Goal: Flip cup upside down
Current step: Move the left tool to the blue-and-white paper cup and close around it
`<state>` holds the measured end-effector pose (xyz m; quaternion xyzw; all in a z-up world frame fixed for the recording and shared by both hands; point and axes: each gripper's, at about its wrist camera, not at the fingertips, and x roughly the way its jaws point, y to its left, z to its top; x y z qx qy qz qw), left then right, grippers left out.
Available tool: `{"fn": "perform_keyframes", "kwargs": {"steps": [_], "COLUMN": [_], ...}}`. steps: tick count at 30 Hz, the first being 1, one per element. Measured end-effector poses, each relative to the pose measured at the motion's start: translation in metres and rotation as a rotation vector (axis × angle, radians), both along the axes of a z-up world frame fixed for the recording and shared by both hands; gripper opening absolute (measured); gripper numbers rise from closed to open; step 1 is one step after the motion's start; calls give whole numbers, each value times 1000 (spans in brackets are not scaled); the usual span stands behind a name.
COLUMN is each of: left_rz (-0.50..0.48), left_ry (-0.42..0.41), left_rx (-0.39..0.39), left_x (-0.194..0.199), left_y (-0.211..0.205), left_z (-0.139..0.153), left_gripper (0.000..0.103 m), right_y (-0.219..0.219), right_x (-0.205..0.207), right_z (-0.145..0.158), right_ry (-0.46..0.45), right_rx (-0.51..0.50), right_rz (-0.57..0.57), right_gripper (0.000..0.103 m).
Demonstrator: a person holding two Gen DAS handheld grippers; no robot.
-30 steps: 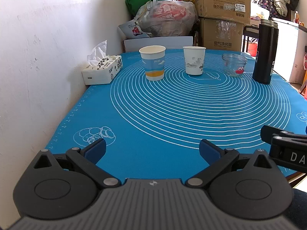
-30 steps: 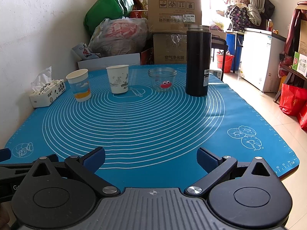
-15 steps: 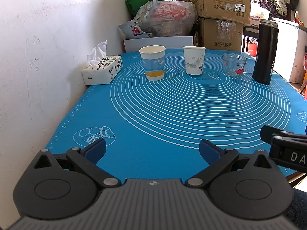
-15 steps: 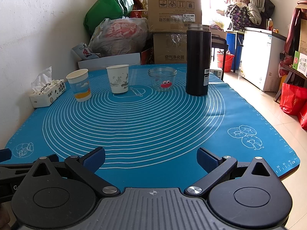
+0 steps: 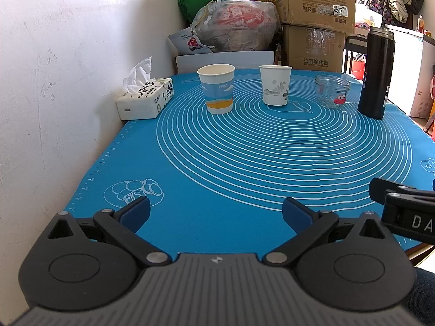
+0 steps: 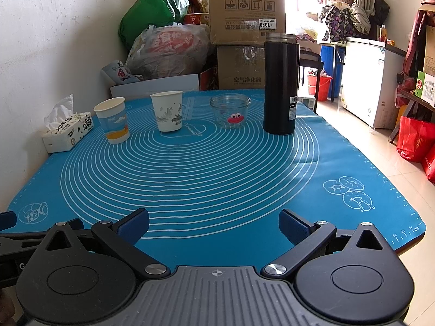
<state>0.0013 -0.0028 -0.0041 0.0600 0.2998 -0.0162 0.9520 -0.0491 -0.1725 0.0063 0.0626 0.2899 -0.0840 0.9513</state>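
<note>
Two paper cups stand upright at the far side of the blue mat: a blue-and-orange cup and a white cup with a grey print. A small glass jar with a red face stands to their right. My left gripper is open and empty at the mat's near edge. My right gripper is open and empty beside it, also at the near edge. Both are far from the cups.
A tall black flask stands right of the jar. A tissue box lies by the white wall on the left. Cardboard boxes and bags are stacked behind the table. The mat's right edge meets open floor.
</note>
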Motion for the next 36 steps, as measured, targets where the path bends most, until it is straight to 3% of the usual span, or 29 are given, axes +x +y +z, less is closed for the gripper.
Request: {"fn": "perform_keyframes", "kwargs": {"steps": [13,20,28,36], "left_rz": [0,13,-5,-17], "left_ry": [-15,-41,-75,-48], "left_rx": [11,-7,-21,-64], "left_x": [3,20,64,143], "left_y": [-1,3,0,-3], "left_z": [6,23,41,34], "left_gripper": [102,102,102,102], "right_y": [-3,-9,-20,-36], "right_x": [4,16,52,104], "right_z": [5,24,45,48], "right_ry": [4,-46,-86,-91], "right_rx": [10,-15,-38,-20], "right_rz": [11,13,32,52], "right_gripper": [103,103,103,103]}}
